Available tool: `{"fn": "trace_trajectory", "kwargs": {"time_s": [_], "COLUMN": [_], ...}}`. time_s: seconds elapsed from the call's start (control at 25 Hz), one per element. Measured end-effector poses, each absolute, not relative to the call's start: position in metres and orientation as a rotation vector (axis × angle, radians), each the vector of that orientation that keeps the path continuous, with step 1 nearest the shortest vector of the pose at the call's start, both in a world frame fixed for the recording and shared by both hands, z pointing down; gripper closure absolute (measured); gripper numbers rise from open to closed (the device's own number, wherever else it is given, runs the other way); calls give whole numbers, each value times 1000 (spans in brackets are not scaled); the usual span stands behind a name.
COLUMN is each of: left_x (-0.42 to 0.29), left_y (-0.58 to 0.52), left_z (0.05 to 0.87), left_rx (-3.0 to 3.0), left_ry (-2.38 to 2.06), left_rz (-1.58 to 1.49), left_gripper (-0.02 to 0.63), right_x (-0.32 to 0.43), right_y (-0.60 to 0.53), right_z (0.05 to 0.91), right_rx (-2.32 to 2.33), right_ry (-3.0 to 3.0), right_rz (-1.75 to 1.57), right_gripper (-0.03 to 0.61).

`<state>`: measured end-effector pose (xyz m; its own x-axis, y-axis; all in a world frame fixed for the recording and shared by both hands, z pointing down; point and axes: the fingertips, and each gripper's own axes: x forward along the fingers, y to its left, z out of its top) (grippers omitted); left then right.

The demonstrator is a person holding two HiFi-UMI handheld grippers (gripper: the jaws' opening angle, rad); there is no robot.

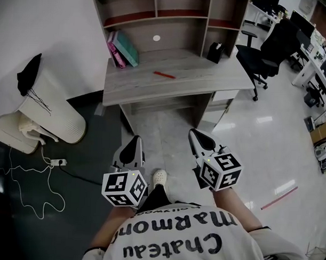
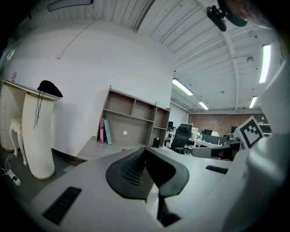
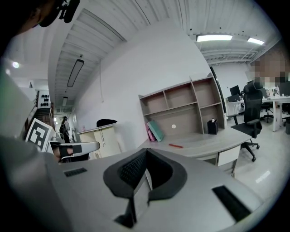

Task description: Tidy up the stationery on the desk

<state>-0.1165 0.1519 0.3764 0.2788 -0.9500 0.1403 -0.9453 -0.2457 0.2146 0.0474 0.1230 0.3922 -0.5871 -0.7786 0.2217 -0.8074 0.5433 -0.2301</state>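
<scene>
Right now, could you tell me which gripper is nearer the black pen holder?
Right. The right gripper stands roughly in line with the pen holder, short of the desk; the left gripper is farther left.

The worktop lies mostly bare across its middle and front, open to a reach over the front edge. Leaning books fill its back left corner. A black pen holder stands at the back right. The shelf unit walls in the rear. A red pen lies alone mid-surface. A black office chair crowds the right end, and a pale rounded cabinet stands off the left end. The floor before the worktop is open.
</scene>
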Motion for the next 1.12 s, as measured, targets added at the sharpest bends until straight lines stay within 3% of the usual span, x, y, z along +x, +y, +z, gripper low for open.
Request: {"fn": "trace_trajectory", "kwargs": {"time_s": [1.12], "left_x": [-164], "left_y": [-82], "left_z": [322], "left_rx": [2466], "left_ry": [-1604], "left_rz": [-78], "left_gripper": [603], "right_x": [-2], "right_y": [-86], "right_z": [344], "right_rx": [1580], "right_ry": [-2672], "right_rz": [437], "right_gripper": [571]}}
